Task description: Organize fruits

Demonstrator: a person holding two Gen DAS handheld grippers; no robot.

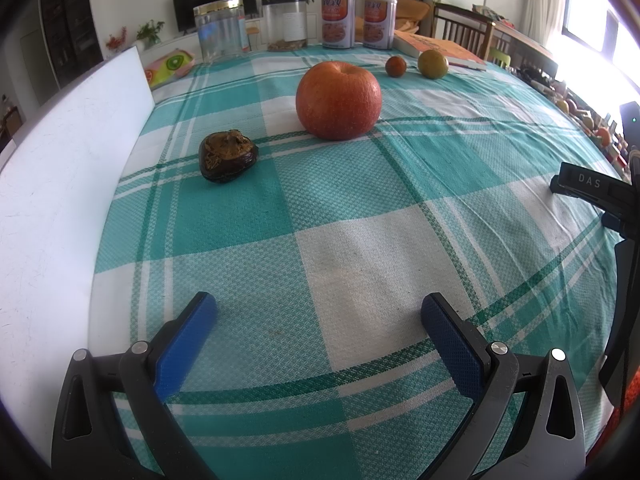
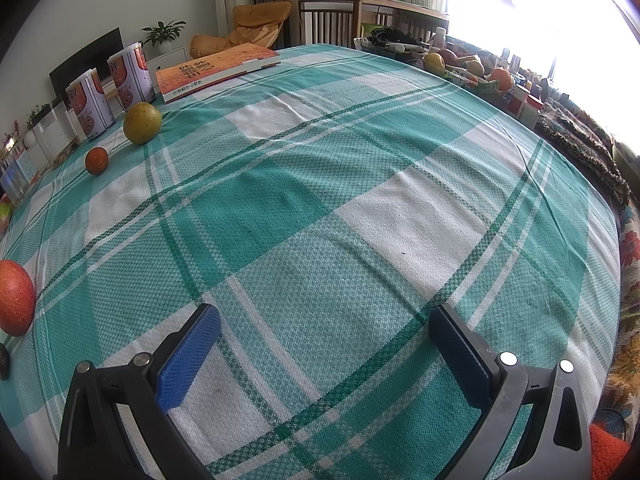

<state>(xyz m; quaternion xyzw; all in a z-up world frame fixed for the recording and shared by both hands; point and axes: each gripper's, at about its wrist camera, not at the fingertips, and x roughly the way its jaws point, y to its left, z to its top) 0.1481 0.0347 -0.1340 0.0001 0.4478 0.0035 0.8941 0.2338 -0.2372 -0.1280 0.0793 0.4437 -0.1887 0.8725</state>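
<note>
Both tongs, left tongs (image 1: 318, 330) and right tongs (image 2: 324, 340), hang released above the table (image 1: 360, 240). The apple (image 1: 338, 100) sits at 12 o'clock; approach level, straddling its widest part.

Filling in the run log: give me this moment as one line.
left gripper: open, empty | right gripper: open, empty | red apple, dark fruit, small orange, yellow-green fruit: on tablecloth, untouched

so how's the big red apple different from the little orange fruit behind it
The red apple is far larger than the small orange fruit. The apple is red with a dimpled top; the small fruit is darker orange and smoothly round. The apple lies nearer the left gripper, the small fruit farther back. Both rest loose on the checked cloth.
</note>
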